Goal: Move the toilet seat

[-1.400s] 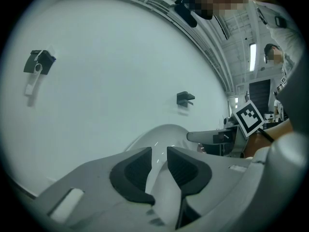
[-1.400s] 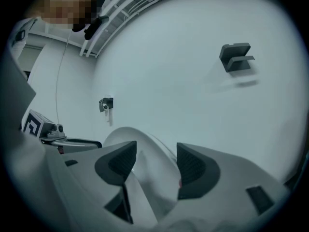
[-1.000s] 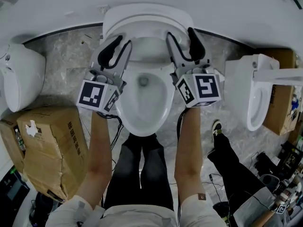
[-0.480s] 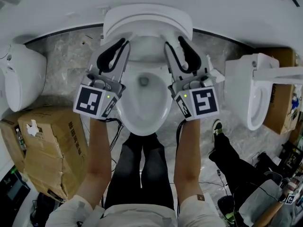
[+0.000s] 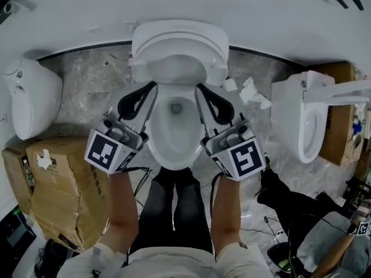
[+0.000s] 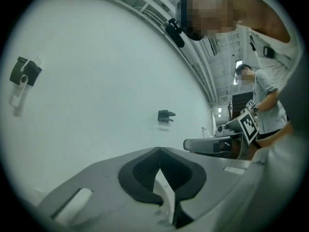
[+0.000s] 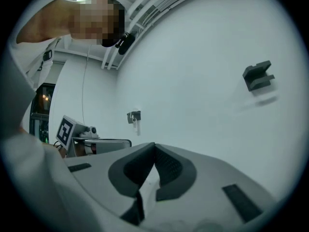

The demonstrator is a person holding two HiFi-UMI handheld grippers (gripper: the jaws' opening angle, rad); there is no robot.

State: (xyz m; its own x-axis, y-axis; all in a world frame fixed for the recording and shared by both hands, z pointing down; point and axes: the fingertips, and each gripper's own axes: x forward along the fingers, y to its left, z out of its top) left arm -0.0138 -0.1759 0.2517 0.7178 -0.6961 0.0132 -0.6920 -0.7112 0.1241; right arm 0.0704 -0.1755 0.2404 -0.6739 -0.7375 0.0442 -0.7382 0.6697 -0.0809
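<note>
In the head view a white toilet stands against the wall, with its seat and lid [image 5: 179, 39] tipped up at the back and the bowl rim [image 5: 155, 146] bare below. My left gripper [image 5: 152, 87] hangs over the bowl's left rim and my right gripper [image 5: 199, 88] over its right rim, both a little short of the raised seat. Each is shut, tips meeting, with nothing held. In the left gripper view the jaws of the left gripper [image 6: 159, 150] point up at the bare white wall. The right gripper [image 7: 154, 145] shows the same in its own view.
A second white toilet [image 5: 32, 97] stands at the left and a third [image 5: 304, 120] at the right. A crushed cardboard box [image 5: 64, 184] sits at my left, crumpled paper [image 5: 249, 91] lies right of the toilet, and another person's leg [image 5: 284, 204] is at lower right.
Both grippers have drawn back from the sides of the raised seat toward me and have gone from open to shut. The seat stays up at the back.
</note>
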